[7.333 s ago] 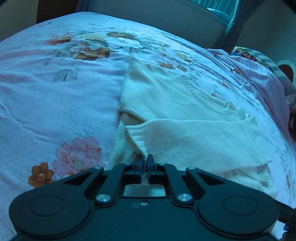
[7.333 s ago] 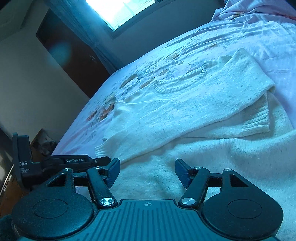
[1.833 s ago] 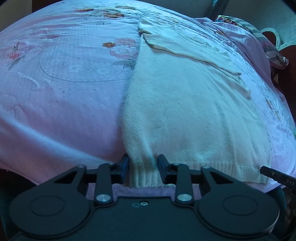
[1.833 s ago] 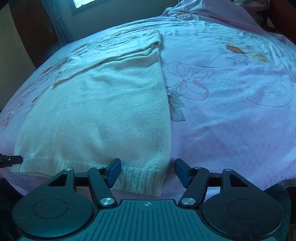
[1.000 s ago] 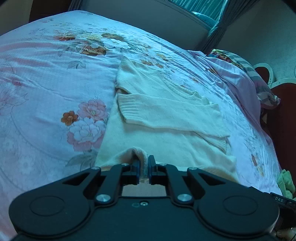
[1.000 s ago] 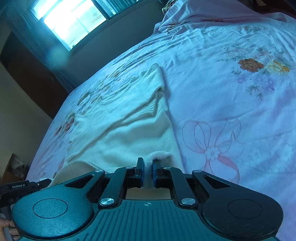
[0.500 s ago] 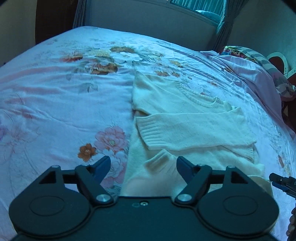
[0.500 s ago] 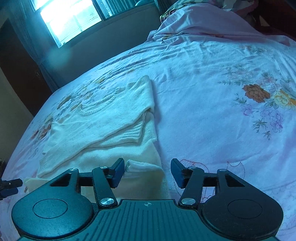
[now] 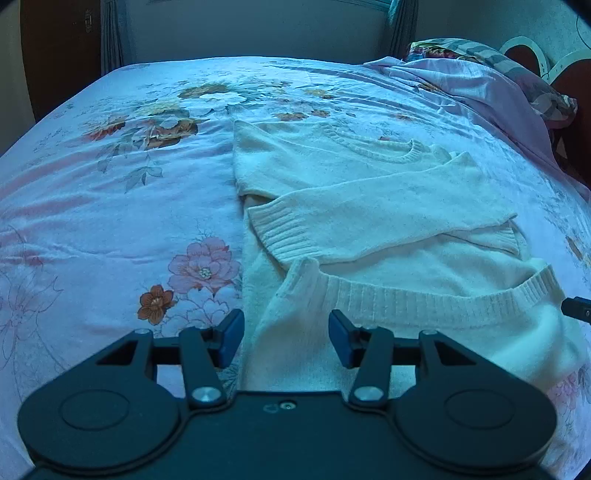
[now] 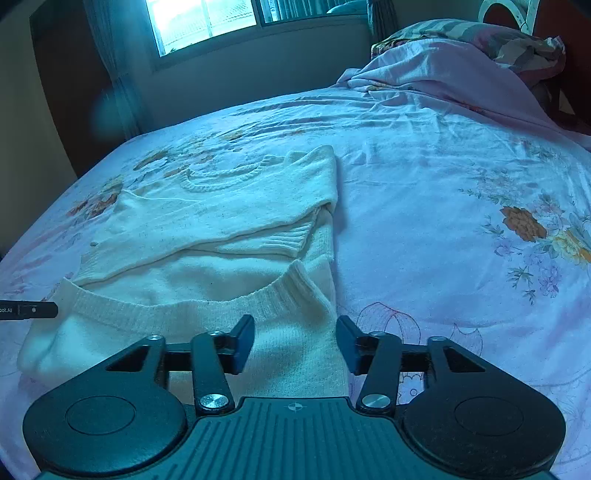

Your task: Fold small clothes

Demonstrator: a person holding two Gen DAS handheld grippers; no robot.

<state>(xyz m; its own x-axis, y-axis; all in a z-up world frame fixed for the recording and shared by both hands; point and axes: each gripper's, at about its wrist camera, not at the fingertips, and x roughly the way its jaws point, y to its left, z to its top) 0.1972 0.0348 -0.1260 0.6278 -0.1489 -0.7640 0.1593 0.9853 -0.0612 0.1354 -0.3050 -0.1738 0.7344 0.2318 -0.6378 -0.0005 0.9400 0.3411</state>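
Observation:
A cream knit sweater (image 9: 369, 206) lies on the floral bedsheet (image 9: 110, 221), sleeves folded across the chest. Its lower part is folded up, with the ribbed hem (image 9: 424, 299) lying across the body. My left gripper (image 9: 286, 338) is open and empty, just above the fold's left end. In the right wrist view the sweater (image 10: 221, 229) shows the same fold, with the hem (image 10: 207, 299) across it. My right gripper (image 10: 295, 341) is open and empty over the fold's right end.
The bedsheet (image 10: 461, 221) spreads wide to both sides. A bunched pink blanket and pillows (image 10: 461, 66) sit at the head of the bed on the right. A window (image 10: 207, 22) and dark door are beyond the bed. The other gripper's tip (image 10: 29, 310) shows at the left edge.
Both grippers carried the sweater's hem up over its body, then opened and let it go. Since half a second ago they have drawn back a little and the folded hem lies flat.

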